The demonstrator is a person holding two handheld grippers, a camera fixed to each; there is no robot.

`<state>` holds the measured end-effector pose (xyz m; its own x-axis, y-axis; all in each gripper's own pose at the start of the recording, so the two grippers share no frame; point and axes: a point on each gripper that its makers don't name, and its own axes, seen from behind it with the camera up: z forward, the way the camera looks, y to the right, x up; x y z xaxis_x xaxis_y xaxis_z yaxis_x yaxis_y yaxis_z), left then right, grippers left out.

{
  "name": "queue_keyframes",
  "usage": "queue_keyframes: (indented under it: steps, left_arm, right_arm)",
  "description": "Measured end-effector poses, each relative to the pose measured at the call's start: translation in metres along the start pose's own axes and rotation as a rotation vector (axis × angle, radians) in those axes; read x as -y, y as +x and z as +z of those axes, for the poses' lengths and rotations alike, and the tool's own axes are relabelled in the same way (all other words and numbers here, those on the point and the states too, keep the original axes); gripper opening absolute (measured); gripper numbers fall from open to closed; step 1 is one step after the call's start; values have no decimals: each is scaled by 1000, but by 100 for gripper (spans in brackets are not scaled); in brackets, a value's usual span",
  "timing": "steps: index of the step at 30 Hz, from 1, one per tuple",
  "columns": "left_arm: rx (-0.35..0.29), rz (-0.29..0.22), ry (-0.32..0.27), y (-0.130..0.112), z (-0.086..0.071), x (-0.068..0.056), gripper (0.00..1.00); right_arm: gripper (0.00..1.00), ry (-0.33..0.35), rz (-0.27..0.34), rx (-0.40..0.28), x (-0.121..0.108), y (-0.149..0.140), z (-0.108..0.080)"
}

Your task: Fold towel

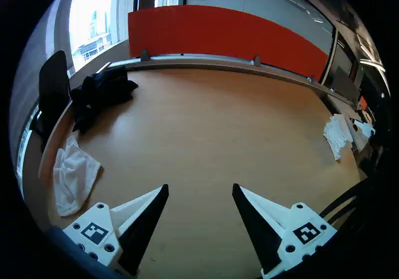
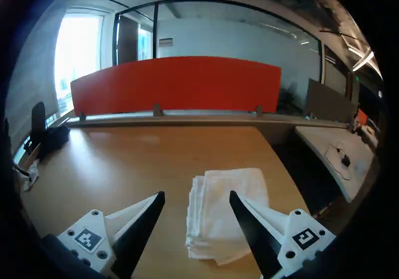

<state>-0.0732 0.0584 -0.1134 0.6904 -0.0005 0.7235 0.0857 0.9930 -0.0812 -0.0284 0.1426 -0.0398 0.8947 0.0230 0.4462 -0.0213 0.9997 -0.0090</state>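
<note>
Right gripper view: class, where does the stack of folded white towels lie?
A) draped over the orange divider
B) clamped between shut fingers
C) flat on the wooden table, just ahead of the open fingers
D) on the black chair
C: the stack of folded white towels lies flat on the wooden table, just ahead of the right gripper, whose fingers stand apart and do not press on it.

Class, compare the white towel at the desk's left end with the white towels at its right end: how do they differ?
The left towel lies crumpled; the right towels are folded flat. The left towel sprawls loosely; the right towels form a neat stack. Both are white.
</note>
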Motion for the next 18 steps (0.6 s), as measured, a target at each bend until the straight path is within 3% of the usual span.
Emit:
queue_keyframes:
  steps: [11, 18]
  left_arm:
    - [-13, -1, 1, 4, 1, -1, 95]
    - [-37, 8, 5, 9, 2, -1, 95]
  right_arm:
    - [100, -26, 54, -143, -4, 40, -10]
    - [99, -49, 43, -301, -2, 87, -27]
